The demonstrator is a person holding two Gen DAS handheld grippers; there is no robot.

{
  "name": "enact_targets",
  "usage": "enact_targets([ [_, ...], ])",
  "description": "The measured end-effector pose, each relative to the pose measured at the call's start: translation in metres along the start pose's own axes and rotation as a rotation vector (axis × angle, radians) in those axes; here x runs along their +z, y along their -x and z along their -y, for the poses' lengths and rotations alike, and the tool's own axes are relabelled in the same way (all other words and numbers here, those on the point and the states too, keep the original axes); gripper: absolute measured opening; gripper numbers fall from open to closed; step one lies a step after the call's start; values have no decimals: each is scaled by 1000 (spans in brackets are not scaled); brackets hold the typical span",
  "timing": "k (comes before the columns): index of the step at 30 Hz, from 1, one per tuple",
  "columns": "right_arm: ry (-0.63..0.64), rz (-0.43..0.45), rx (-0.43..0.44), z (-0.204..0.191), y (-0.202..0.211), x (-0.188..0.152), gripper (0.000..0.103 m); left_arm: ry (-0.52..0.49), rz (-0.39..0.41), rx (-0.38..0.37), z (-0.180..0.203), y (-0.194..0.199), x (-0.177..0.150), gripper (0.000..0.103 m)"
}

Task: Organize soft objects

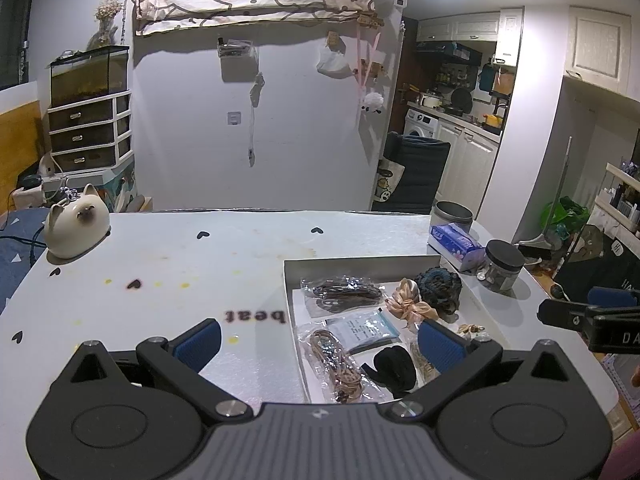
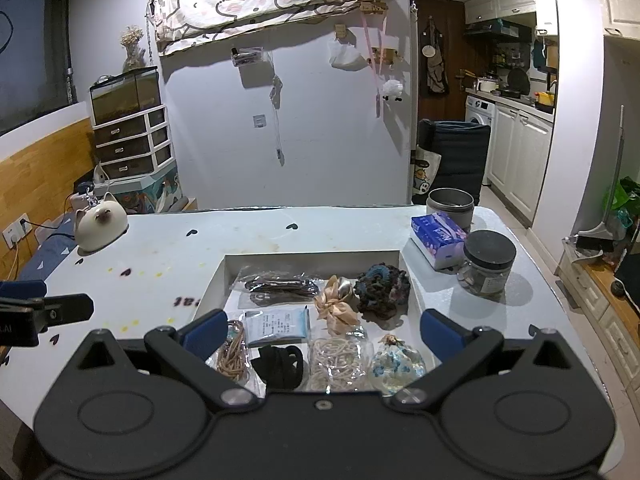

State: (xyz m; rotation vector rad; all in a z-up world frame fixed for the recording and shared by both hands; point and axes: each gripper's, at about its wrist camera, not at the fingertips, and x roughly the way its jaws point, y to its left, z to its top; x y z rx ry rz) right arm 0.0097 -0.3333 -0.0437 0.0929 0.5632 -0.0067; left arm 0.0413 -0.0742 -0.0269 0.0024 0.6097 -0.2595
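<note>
Both the left gripper (image 1: 320, 338) and right gripper (image 2: 320, 330) are held apart, empty; hair ties lie sorted in the tray (image 2: 312, 257) ahead, fitting start or finish.

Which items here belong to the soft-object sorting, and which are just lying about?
Belongs to the job:
shallow white tray
peach satin scrunchie
dark crocheted scrunchie
black fabric hair band

Just lying about:
cream ceramic cat figurine
blue tissue pack
black-lidded glass jar

tray (image 2: 312, 258) near edge hidden, packet (image 2: 278, 326) print unreadable
</note>
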Motion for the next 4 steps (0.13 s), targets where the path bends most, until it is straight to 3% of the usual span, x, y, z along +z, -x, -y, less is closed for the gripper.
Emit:
enact_targets([
  [4, 0, 0, -1, 0, 0, 0, 103, 0, 1, 5, -1, 0, 0, 103],
])
